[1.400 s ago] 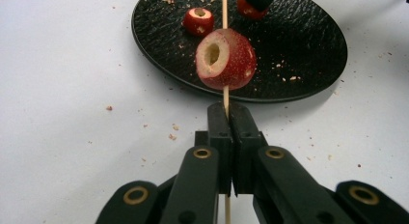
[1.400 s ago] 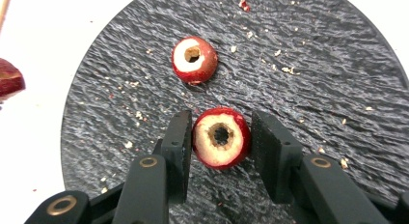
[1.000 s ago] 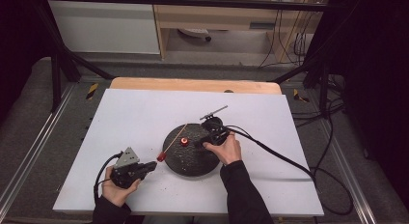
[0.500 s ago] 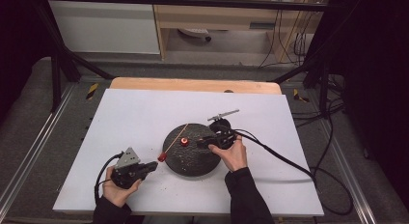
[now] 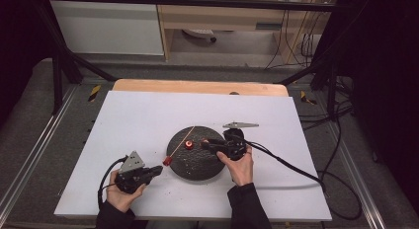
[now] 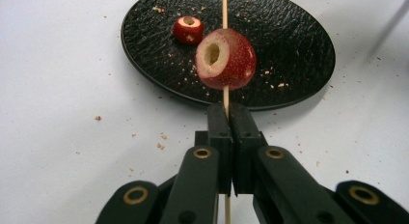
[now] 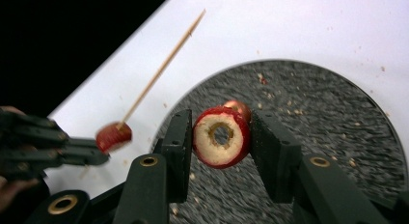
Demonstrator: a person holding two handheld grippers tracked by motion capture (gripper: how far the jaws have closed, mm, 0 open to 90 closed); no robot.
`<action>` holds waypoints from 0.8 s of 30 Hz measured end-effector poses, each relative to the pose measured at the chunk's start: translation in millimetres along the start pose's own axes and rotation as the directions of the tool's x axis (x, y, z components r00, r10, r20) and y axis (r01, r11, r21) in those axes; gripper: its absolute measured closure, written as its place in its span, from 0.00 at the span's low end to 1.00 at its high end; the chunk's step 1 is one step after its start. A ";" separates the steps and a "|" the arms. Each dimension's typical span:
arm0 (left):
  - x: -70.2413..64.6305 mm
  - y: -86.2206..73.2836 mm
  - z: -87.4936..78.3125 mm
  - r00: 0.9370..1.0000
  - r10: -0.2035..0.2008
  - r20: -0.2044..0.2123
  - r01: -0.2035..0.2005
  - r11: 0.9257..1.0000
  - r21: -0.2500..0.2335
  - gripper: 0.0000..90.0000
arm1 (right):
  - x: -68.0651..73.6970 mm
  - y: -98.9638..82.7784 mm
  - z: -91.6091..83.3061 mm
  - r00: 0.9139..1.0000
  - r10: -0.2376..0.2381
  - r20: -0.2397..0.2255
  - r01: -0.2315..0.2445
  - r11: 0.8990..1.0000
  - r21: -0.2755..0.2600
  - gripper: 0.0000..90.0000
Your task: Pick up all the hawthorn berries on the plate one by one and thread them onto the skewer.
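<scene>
3 cored red fruits [image 6: 225, 59], 1 skewer [image 6: 224, 9], 1 black plate [image 6: 289, 35].

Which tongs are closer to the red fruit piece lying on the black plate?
Right. The right tongs hover over the plate just beside that fruit piece, gripping another piece. The left tongs sit off the plate's edge, holding the skewer.

Both forearms enter from the lower edge of the high view, in dark sleeves. The left gripper [image 5: 157, 170] is held low in the left hand [image 5: 120, 192], its jaws pressed together and pointed right. The right gripper [image 5: 205, 142] is carried in the right hand [image 5: 241, 166], pointed left, its jaws drawn in toward each other. A cable trails from each gripper.
</scene>
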State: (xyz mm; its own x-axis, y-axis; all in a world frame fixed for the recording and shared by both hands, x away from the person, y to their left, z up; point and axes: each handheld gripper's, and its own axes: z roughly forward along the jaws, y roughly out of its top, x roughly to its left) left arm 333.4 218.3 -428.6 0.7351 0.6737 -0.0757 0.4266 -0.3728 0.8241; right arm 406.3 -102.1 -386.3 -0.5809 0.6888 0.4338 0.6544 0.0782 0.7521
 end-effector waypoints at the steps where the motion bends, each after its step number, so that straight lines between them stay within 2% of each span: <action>1: -0.1 0.1 -0.1 1.000 0.000 0.000 0.000 1.000 -0.001 0.98 | 0.1 -1.4 -0.3 1.000 0.010 -0.006 -0.010 1.000 -0.015 0.69; 6: -0.2 0.2 -0.4 1.000 0.000 -0.001 0.000 1.000 -0.005 0.98 | 0.4 -8.0 -2.2 0.999 0.042 -0.029 -0.044 0.994 -0.096 0.69; 10: -0.8 0.3 -0.1 1.000 -0.001 0.000 0.001 1.000 -0.008 0.98 | 0.3 -14.0 -5.4 0.997 0.070 -0.041 -0.076 0.982 -0.174 0.69; 17: -2.7 0.7 1.0 1.000 -0.001 0.000 0.001 1.000 -0.011 0.98 | -0.2 -26.6 -9.8 0.992 0.113 -0.052 -0.123 0.945 -0.304 0.69; 24: -5.6 1.6 3.0 1.000 0.001 0.004 -0.001 1.000 -0.015 0.98 | -3.2 -33.2 -9.5 0.988 0.143 -0.053 -0.152 0.913 -0.379 0.69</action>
State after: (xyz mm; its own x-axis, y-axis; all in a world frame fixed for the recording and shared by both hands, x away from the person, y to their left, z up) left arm 331.5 212.0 -428.5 0.7375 0.6710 -0.0772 0.4181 -0.3637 0.8324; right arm 381.8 -113.7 -408.0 -0.5059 0.6539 0.5625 0.5020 -0.3071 0.8085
